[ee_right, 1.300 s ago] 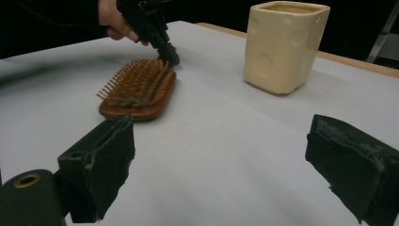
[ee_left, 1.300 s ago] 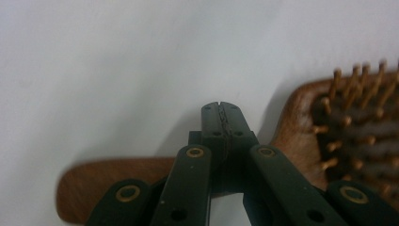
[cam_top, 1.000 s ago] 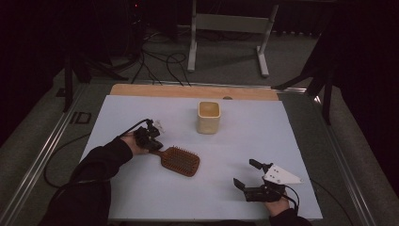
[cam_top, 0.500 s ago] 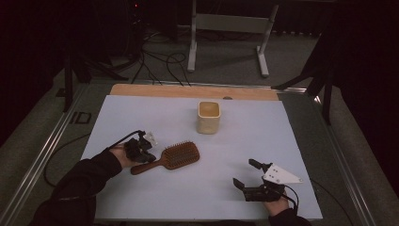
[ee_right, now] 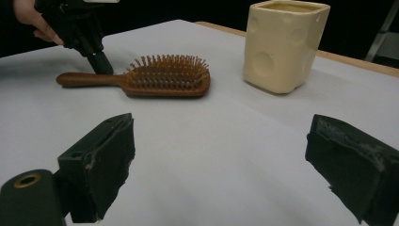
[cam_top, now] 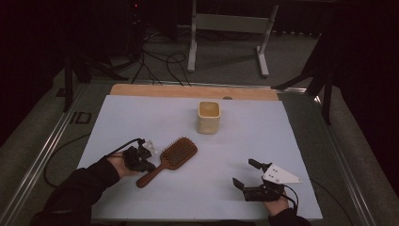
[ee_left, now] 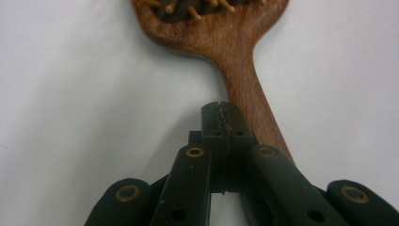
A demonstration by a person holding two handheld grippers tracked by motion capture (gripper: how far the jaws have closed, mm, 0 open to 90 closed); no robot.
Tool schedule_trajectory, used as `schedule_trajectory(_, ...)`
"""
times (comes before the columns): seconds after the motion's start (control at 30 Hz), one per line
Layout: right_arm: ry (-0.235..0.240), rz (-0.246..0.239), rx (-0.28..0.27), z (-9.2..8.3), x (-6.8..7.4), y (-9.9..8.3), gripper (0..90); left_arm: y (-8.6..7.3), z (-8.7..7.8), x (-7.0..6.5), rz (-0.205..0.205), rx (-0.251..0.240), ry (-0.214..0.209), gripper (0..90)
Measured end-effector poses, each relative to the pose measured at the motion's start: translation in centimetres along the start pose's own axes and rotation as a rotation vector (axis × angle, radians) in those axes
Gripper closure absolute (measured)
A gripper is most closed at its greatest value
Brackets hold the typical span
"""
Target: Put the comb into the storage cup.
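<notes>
High view: we see the wooden hairbrush (cam_top: 170, 157) lying bristles-up on the white table (cam_top: 301, 141), near the cream cup (cam_top: 208, 117). Our left gripper (ee_left: 223, 123), jaws pressed together, sits beside its handle; our right gripper (ee_right: 226, 174) gapes empty. We judge the brush rigid and light, best taken mid-handle.

Take the cup (cam_top: 209, 117) as the landmark: it stands upright on the table (cam_top: 282, 136), toward the far middle. The hairbrush (cam_top: 168, 159) lies flat on the table nearer the person than the cup and a little to its left, bristles up, its head toward the cup and its handle pointing away from it toward the near left. The left tongs (cam_top: 141, 159) sit beside that handle, on the side away from the cup. The right tongs (cam_top: 245, 173) rest on the table well apart from the cup, to its near right.
</notes>
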State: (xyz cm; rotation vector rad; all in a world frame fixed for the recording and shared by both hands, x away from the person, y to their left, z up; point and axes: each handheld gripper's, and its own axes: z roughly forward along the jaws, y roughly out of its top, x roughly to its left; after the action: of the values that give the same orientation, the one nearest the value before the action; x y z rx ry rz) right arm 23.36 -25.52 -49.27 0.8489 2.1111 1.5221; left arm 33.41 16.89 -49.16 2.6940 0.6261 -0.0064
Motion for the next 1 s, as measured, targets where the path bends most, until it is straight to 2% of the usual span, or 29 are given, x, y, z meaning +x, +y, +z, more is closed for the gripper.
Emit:
schedule_trajectory(0.13,0.001,0.000,-0.001,0.0,0.0,0.0,8.6,0.1,-0.1,-0.4,-0.013,0.007,0.008,90.0)
schedule_trajectory(0.23,0.001,-0.001,0.000,0.0,0.0,0.0,8.5,0.1,-0.3,-0.3,-0.039,0.013,0.026,90.0)
schedule_trajectory(0.33,0.000,-0.002,-0.002,0.0,0.0,0.0,8.5,0.0,-0.7,0.0,-0.084,0.002,0.051,90.0)
schedule_trajectory(0.43,-0.001,0.000,-0.002,0.0,0.0,0.0,8.6,-0.2,-1.1,0.0,-0.098,-0.003,0.064,90.0)
schedule_trajectory(0.7,0.000,0.000,-0.001,0.0,0.0,0.0,8.5,-0.5,-2.5,-0.4,-0.126,-0.027,0.069,90.0)
schedule_trajectory(1.0,-0.001,-0.001,0.000,0.1,0.0,0.0,8.5,0.1,-3.5,-0.8,-0.211,-0.039,0.037,90.0)
